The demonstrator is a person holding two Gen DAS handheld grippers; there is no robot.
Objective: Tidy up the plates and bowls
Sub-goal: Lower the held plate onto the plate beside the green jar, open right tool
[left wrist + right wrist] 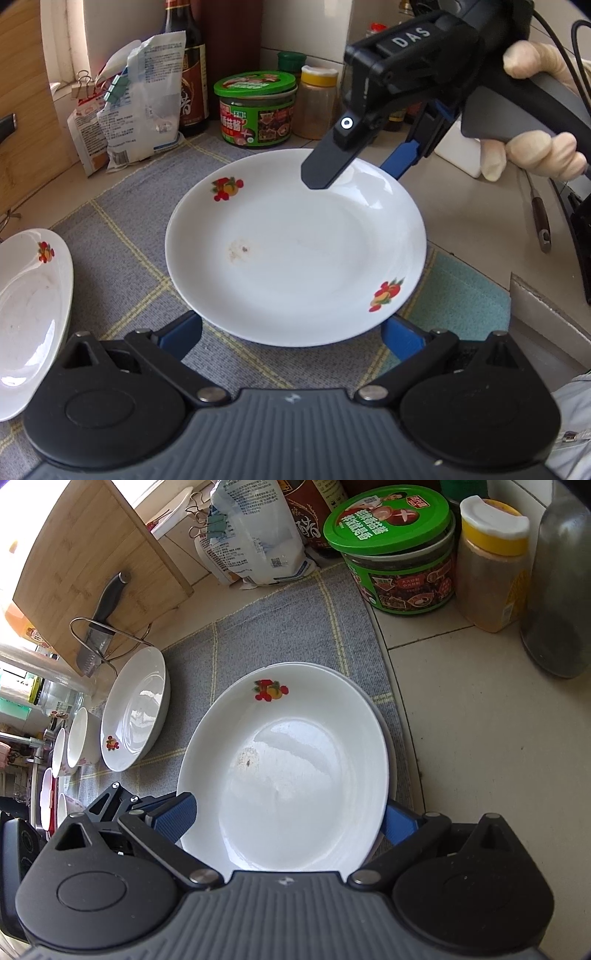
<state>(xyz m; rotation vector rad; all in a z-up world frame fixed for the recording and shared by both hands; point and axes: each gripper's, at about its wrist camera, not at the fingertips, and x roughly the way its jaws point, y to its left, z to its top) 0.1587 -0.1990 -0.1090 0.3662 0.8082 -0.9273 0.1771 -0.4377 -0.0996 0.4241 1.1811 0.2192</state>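
A white plate with fruit decals lies on the grey checked mat. My left gripper is open, its blue fingertips at the plate's near rim, which covers their ends. From the far side comes my right gripper, held by a gloved hand. It is open and astride the far rim, one finger over the plate and one behind it. A second decorated plate sits at the left. Several white bowls stand beyond it.
Along the back wall stand a green-lidded jar, a yellow-capped spice jar, a dark sauce bottle and a clipped bag. A knife in a wire rack and a wooden board are at the left.
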